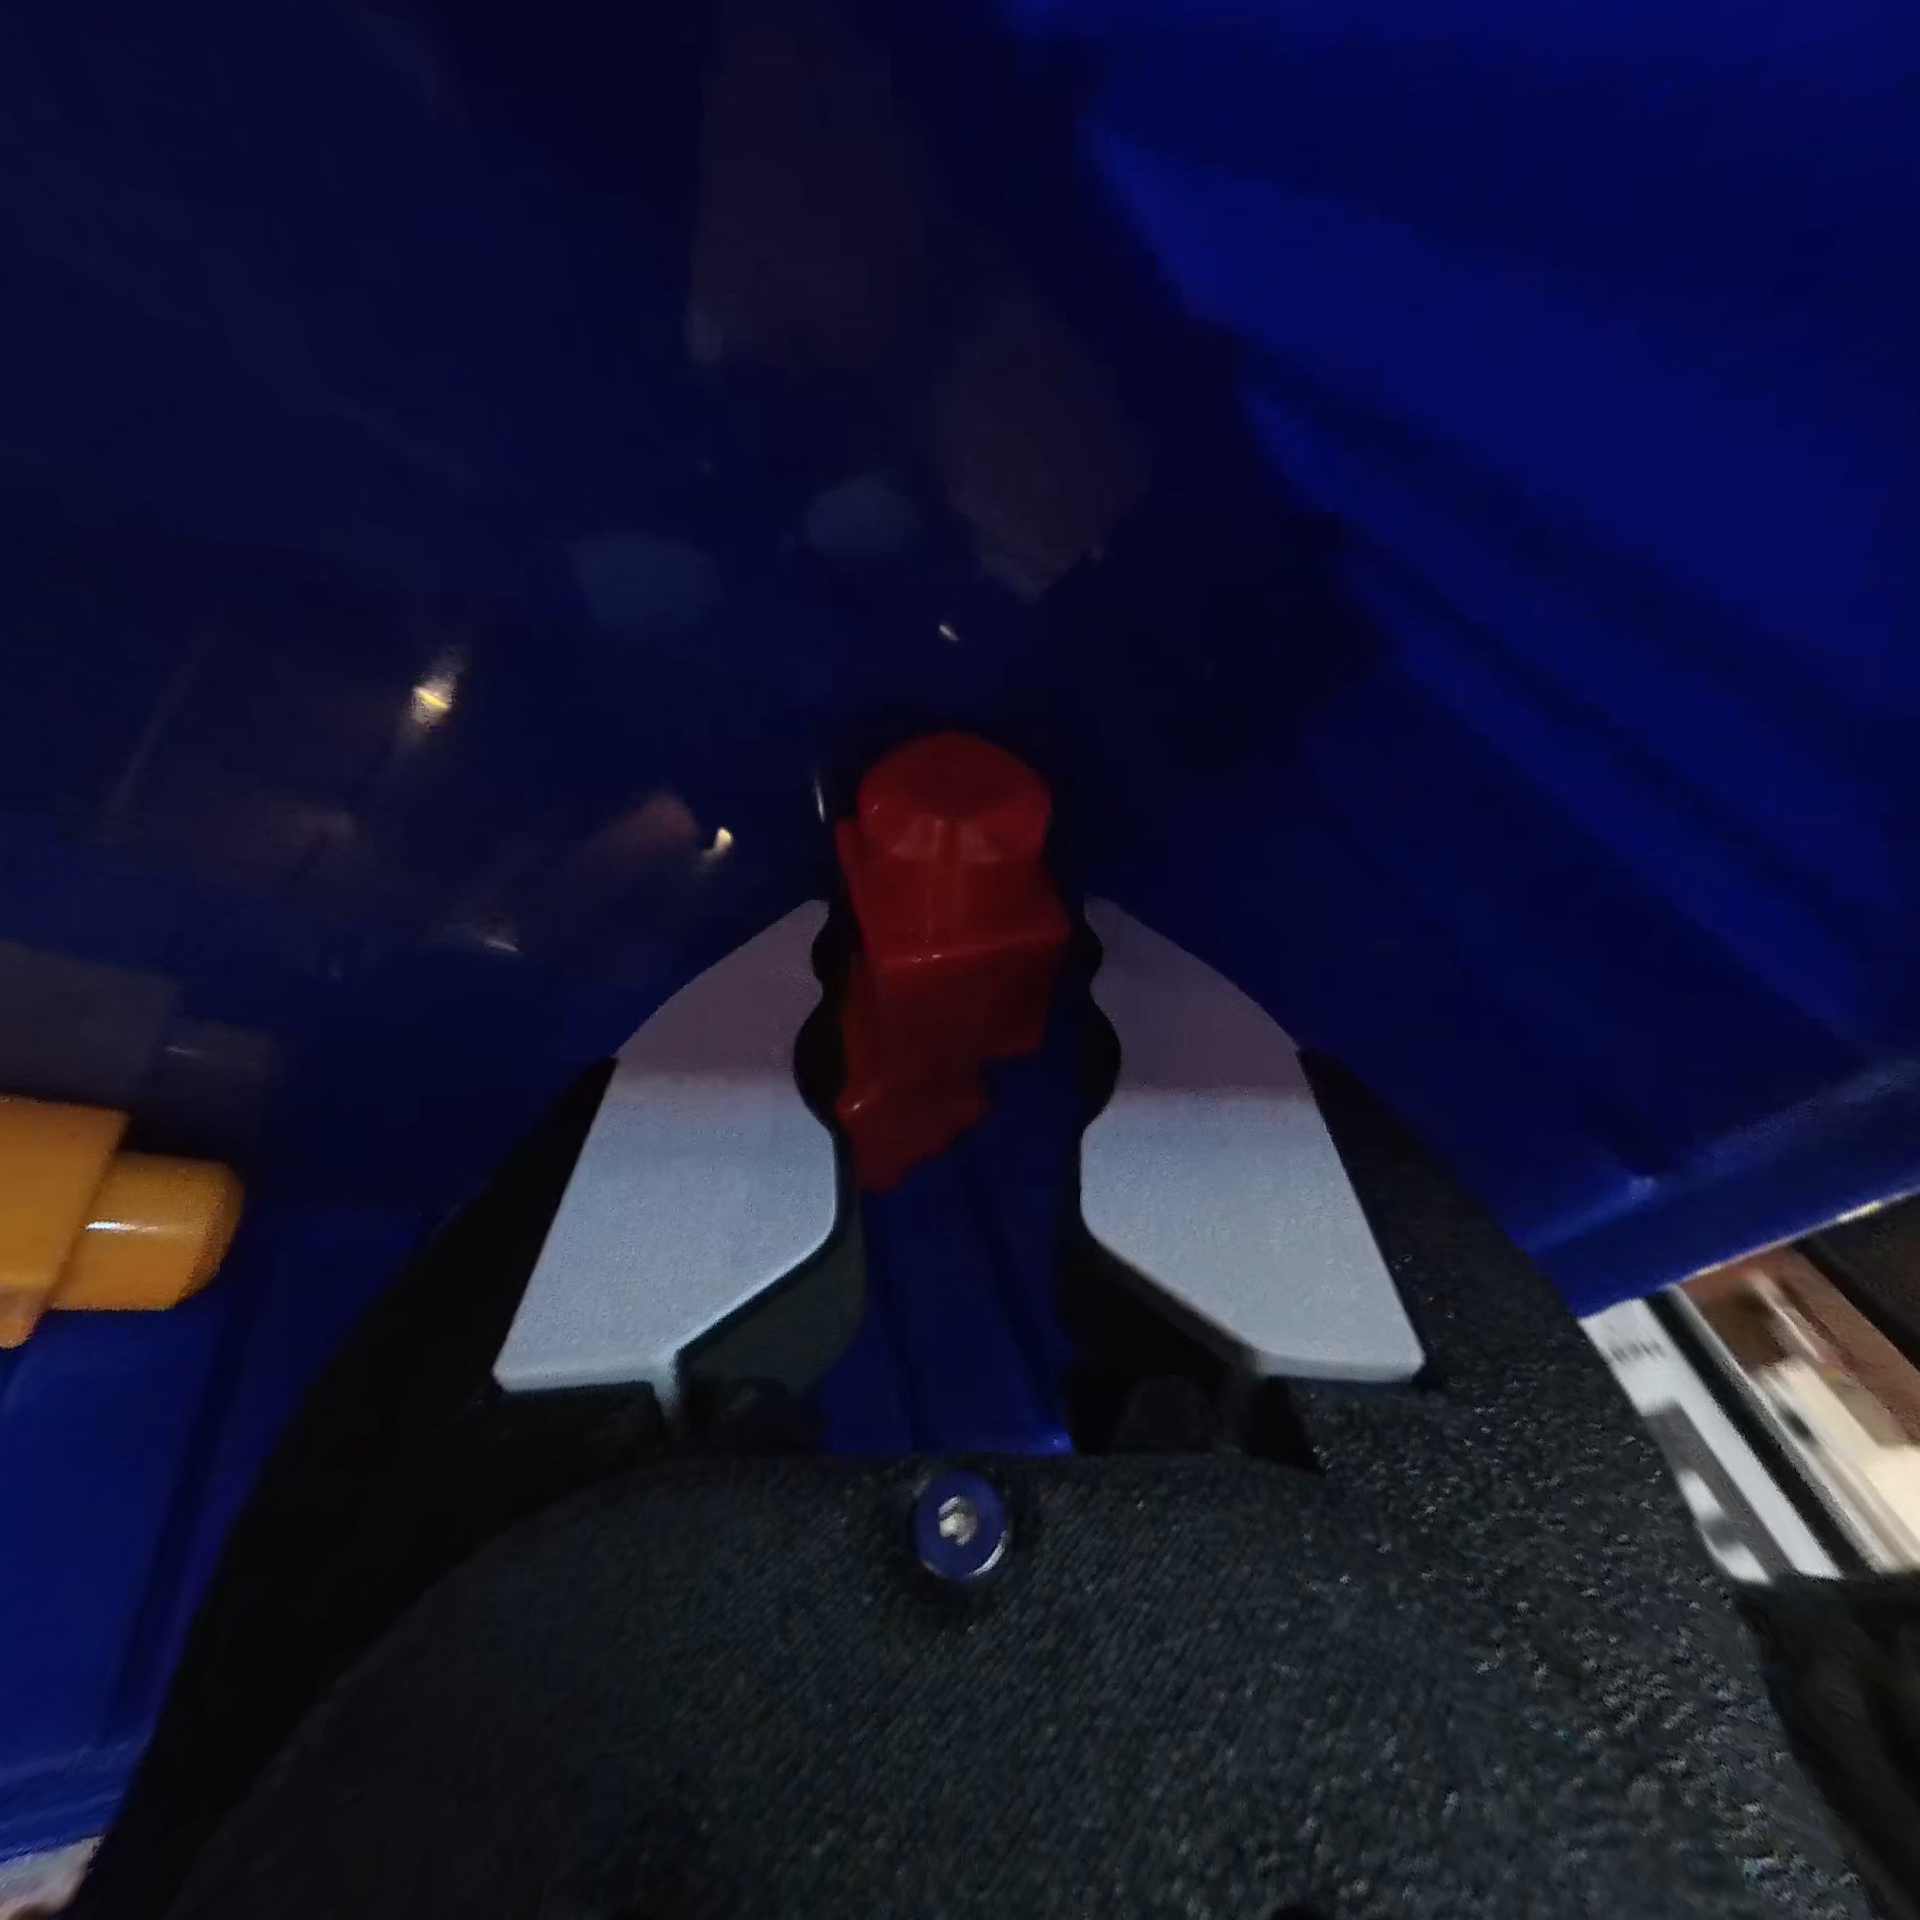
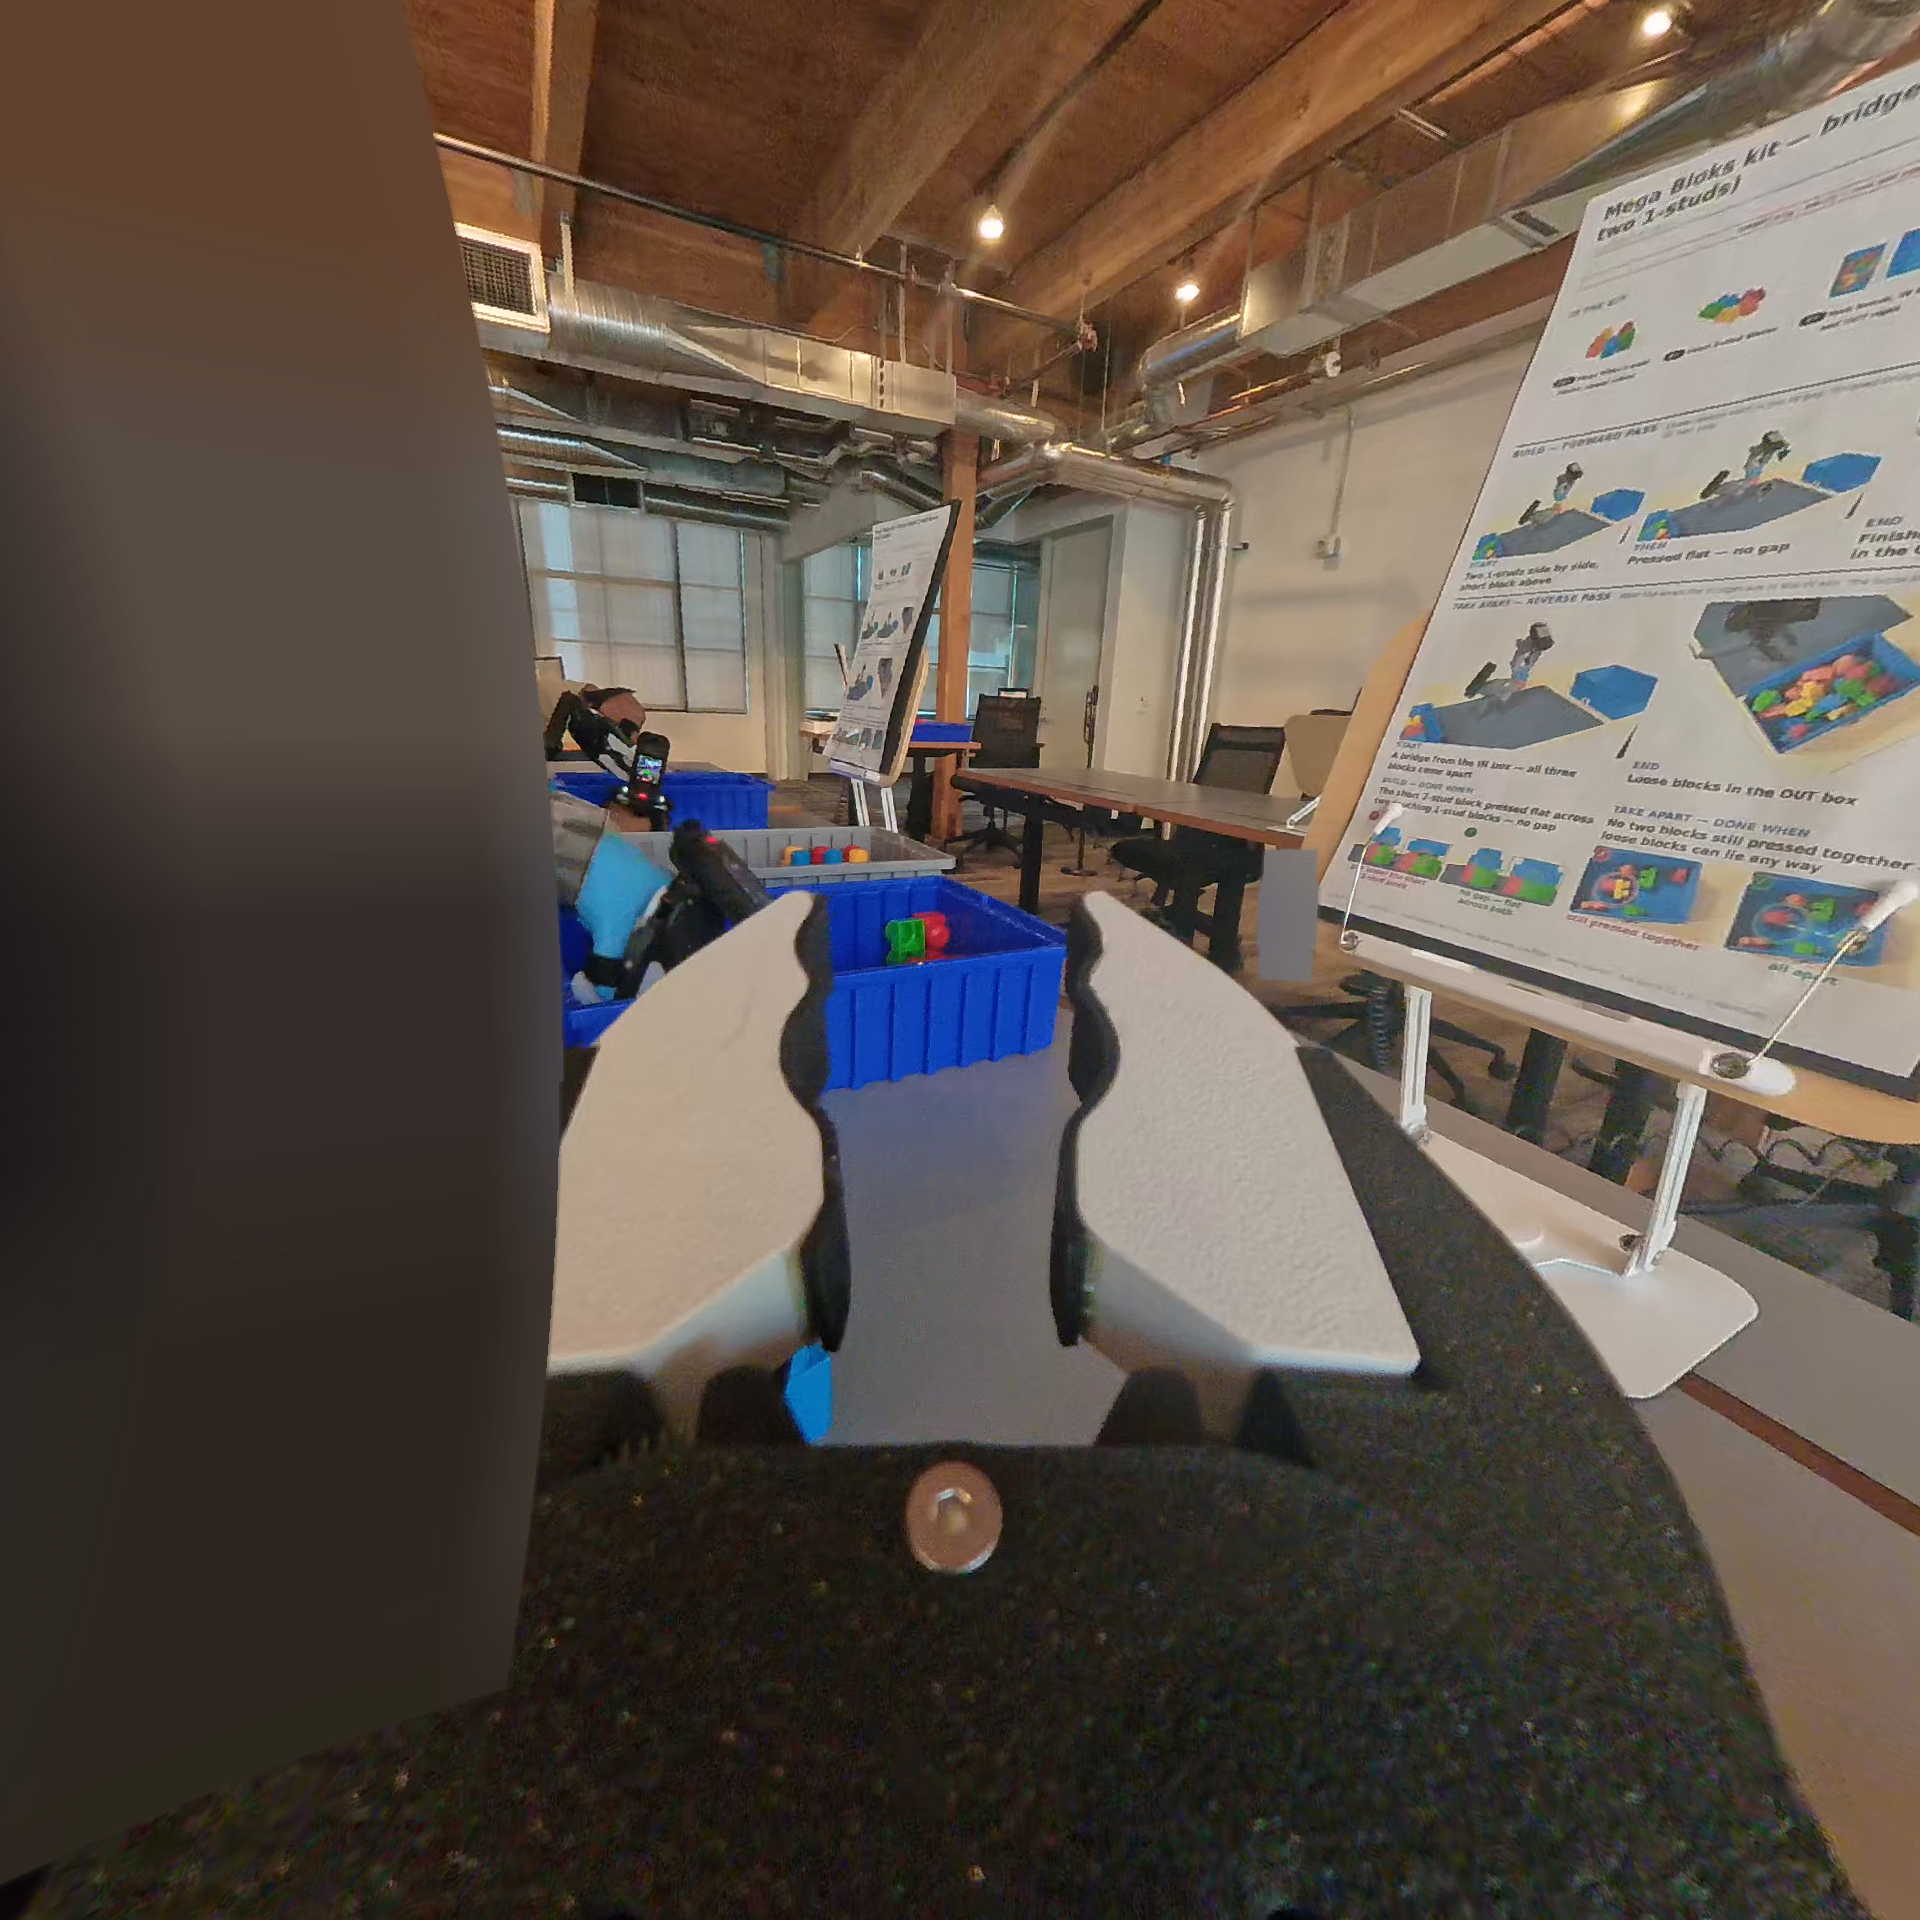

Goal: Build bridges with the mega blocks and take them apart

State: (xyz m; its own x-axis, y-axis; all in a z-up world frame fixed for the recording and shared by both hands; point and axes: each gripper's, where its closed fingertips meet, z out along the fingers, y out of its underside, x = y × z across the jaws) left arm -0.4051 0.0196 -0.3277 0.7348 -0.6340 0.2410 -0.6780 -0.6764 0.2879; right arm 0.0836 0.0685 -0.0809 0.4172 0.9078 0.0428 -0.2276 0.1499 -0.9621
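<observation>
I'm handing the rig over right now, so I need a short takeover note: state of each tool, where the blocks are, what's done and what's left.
Left tool: down inside the blue plastic bin, shut on a red one-stud plastic block.
Right tool: open, empty, raised over the grey tabletop.
Blocks: an orange plastic block lies in the same bin, at the left. In the right wrist view, a green-and-red block cluster sits in a blue ribbed bin ahead; whether its blocks are joined is unclear.
Done: red block gripped.
Left: cannot tell whether it is going in or coming out; no bridge shows on the table.
</observation>
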